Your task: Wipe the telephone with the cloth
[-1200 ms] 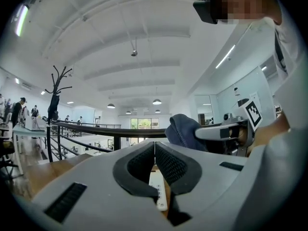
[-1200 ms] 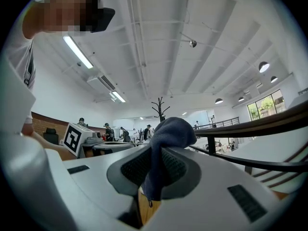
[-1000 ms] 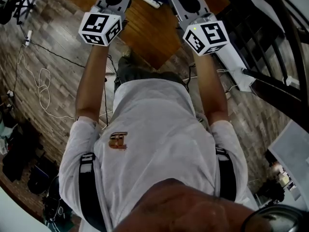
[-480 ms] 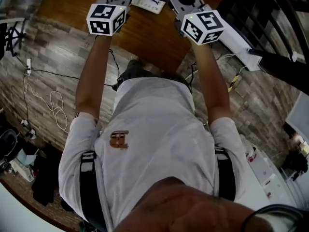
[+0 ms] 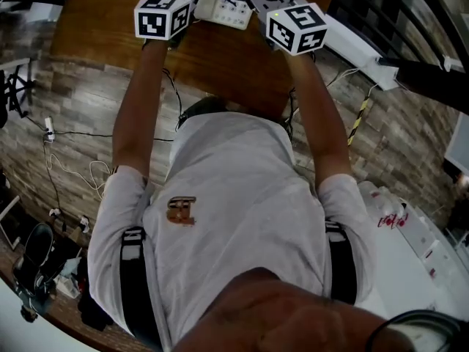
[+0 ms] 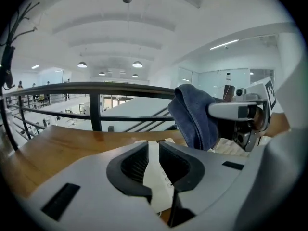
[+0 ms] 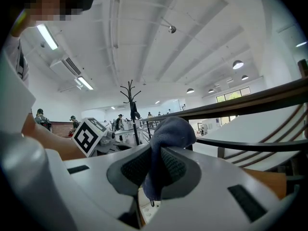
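A white telephone (image 5: 227,9) lies on the wooden table (image 5: 205,57) at the top of the head view, between both grippers. In the right gripper view my right gripper (image 7: 156,170) is shut on a dark blue cloth (image 7: 171,129), which bulges above the jaws and hangs a little below them, just over the telephone's keys (image 7: 144,208). My left gripper (image 6: 154,150) hovers above the telephone (image 6: 156,186) with its jaws drawn together to a thin slit and nothing between them. From the left gripper view, the cloth (image 6: 192,114) hangs to the right.
A dark metal railing (image 6: 96,88) runs along the table's far edge, with a stairwell beyond it. Cables (image 5: 66,167) trail on the plank floor to the left. A white bench (image 5: 410,226) with small items stands at the right.
Both grippers have moved forward over the table, and more of the telephone shows between them. The right gripper keeps the cloth.
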Demonstrator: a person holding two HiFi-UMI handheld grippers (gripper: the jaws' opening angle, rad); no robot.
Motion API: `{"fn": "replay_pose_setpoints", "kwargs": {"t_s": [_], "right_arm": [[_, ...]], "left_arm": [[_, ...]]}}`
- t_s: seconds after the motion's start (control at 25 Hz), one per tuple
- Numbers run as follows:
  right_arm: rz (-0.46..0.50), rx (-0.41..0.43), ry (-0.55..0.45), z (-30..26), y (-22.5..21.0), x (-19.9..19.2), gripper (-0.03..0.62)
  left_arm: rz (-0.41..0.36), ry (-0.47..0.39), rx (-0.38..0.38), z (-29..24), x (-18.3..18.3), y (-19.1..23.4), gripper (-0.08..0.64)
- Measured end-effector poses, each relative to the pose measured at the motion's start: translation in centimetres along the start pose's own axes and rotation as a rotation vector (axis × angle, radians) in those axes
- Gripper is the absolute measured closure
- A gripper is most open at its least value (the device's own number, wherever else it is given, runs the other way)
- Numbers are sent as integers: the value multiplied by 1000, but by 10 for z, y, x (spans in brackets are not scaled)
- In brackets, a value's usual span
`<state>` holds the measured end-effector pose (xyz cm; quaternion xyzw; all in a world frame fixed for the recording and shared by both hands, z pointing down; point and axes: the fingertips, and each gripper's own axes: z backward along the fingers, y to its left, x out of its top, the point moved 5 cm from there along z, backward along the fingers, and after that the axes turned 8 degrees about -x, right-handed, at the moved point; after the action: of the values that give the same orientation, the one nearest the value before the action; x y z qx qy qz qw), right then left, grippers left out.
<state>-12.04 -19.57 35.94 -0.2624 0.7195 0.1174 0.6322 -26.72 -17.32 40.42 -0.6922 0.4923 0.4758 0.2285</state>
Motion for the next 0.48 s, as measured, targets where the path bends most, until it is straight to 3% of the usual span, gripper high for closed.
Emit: {"fn": "replay_pose_setpoints", "kwargs": {"t_s": [0.08,0.48], "right_arm": [[-6,-5,17,-12,-2,-2,532],[-93,8,177,-71,-8,-29,532]], "left_arm": [[29,36,-27,-8,-1,10,486],[126,240,-137,-46,-26,53,486]]}}
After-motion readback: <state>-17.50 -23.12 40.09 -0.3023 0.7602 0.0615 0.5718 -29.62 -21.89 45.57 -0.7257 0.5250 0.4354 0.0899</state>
